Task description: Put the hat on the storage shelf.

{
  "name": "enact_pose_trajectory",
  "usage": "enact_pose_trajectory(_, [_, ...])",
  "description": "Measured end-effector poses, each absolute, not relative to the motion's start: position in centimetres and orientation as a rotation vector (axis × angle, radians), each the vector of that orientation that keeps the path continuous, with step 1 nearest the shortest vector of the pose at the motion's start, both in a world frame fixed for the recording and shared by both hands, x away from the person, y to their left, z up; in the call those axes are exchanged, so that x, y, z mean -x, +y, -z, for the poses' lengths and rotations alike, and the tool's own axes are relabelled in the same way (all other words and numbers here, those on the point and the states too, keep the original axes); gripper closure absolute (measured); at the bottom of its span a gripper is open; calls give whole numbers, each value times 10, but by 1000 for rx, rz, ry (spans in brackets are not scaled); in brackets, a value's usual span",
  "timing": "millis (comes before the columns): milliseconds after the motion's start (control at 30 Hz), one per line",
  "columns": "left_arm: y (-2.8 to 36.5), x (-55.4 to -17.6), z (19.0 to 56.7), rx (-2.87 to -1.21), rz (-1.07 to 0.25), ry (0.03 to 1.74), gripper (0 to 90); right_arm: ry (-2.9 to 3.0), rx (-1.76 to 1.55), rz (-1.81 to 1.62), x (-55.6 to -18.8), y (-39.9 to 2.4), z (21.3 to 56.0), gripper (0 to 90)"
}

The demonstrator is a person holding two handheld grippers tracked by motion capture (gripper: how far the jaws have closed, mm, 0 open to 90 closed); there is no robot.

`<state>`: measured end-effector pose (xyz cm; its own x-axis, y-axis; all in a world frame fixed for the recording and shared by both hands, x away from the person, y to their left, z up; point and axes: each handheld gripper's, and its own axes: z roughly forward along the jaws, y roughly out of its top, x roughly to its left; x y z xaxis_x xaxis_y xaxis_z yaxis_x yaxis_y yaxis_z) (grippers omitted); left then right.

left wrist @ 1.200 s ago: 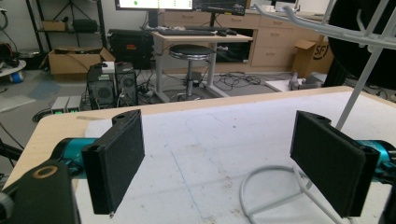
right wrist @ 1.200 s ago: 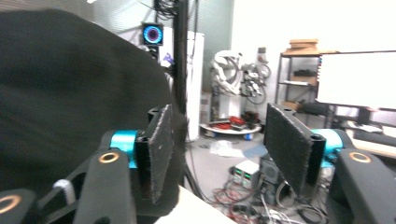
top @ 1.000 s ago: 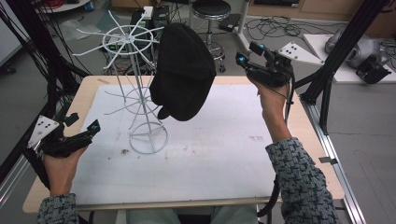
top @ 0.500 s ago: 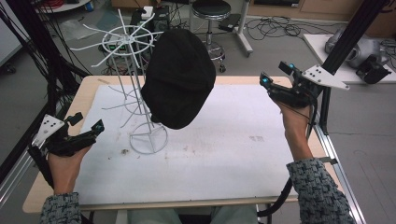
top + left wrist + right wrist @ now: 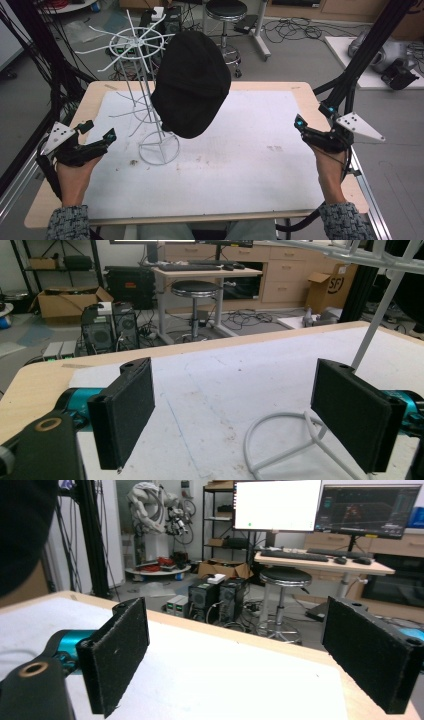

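Note:
A black cap hangs from a prong of the white wire rack, which stands on the white table mat. My right gripper is low over the table's right edge, well clear of the cap. Its jaws have just been opening and stand open with nothing between them. In the right gripper view the gripper faces the far table edge, with the cap at the upper left. My left gripper rests open at the left, beside the rack's base ring.
A round stool, computer towers and loose cables sit on the floor beyond the table. Black frame posts rise at the right corner and along the left side. A desk with monitors stands farther back.
My right hand has drawn away from the cap, moving right and down to the table's right edge while its jaws widened. The cap stays on the rack. The left hand has kept still.

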<state>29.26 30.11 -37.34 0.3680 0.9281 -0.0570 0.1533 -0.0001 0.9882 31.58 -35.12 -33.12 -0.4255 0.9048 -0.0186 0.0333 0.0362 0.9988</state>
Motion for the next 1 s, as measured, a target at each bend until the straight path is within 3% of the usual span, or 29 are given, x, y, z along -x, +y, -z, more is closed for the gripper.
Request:
enact_pose_trajectory(367, [300,-292,372,-1451,-828,1032,178,1584,-1078,-1456,-302,-366,374,112])
enact_pose_trajectory(1000, [303,-292,374,-1449,-825,1046,178,1630,-1089,-1448,-305,-357,387,112])
